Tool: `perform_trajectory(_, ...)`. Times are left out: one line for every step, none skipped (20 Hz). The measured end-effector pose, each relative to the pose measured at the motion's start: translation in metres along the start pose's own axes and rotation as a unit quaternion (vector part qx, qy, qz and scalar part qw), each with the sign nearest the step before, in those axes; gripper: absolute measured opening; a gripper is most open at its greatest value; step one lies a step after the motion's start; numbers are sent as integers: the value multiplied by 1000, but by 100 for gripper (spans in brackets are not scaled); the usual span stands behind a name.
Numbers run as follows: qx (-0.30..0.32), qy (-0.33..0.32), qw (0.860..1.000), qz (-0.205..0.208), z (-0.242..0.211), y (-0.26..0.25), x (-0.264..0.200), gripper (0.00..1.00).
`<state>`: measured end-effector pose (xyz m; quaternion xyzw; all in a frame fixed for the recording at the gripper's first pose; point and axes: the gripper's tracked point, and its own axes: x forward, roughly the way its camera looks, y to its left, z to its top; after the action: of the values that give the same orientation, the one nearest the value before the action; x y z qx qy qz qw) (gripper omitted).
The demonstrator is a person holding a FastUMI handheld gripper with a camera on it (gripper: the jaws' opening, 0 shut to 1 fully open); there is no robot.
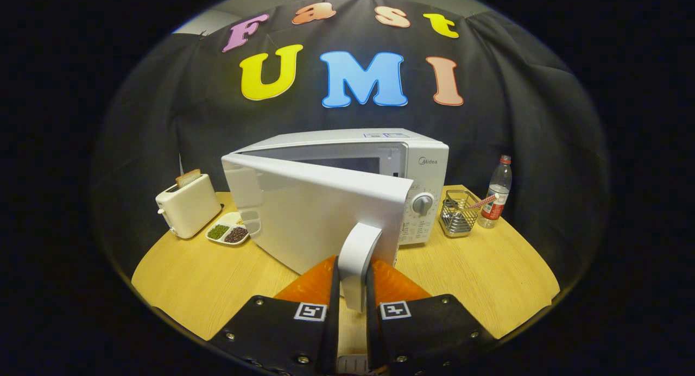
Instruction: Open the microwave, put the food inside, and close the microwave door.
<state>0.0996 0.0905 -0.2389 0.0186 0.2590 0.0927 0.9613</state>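
Microwave [421, 164] noted at the centre of the wooden tabletop [488, 278], white-bodied, with a round dial on its right-hand control panel. Its door [309, 218] is swung partly open, hinged at the left, with a slice of the cavity visible behind its upper edge. The white vertical door handle [357, 262] is clamped between the fingers, both of which are pressed against its sides; gripper [353, 289] recorded as grasping. Food is observed in a white divided plate [228, 233], green and dark portions, set just left of the door and beside a toaster [187, 207]. A wire basket [459, 213] and bottle [497, 194] are placed right of the microwave.
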Motion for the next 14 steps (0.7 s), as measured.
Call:
perform_trajectory(0,1,1000,1,-3,7,-7,21)
perform_trajectory(1,1,1000,2,-6,14,-13,21)
perform_trajectory(1,2,1000,4,-9,21,-18,22)
perform_trajectory(5,3,1000,7,-11,28,-24,22)
perform_trajectory(13,2,1000,12,-14,36,-31,22)
perform_trajectory(21,1,1000,15,-16,43,-37,22)
perform_trajectory(30,0,999,18,-19,53,-42,23)
perform_trajectory(37,1,999,21,-21,61,-47,23)
perform_trajectory(44,0,999,26,-24,70,-53,23)
perform_trajectory(48,0,998,31,-25,79,-57,23)
perform_trajectory(47,0,998,35,-29,88,-61,23)
perform_trajectory(47,0,998,37,-30,96,-65,23)
perform_trajectory(46,-1,998,38,-30,102,-68,23)
perform_trajectory(48,-4,998,39,-30,109,-71,23)
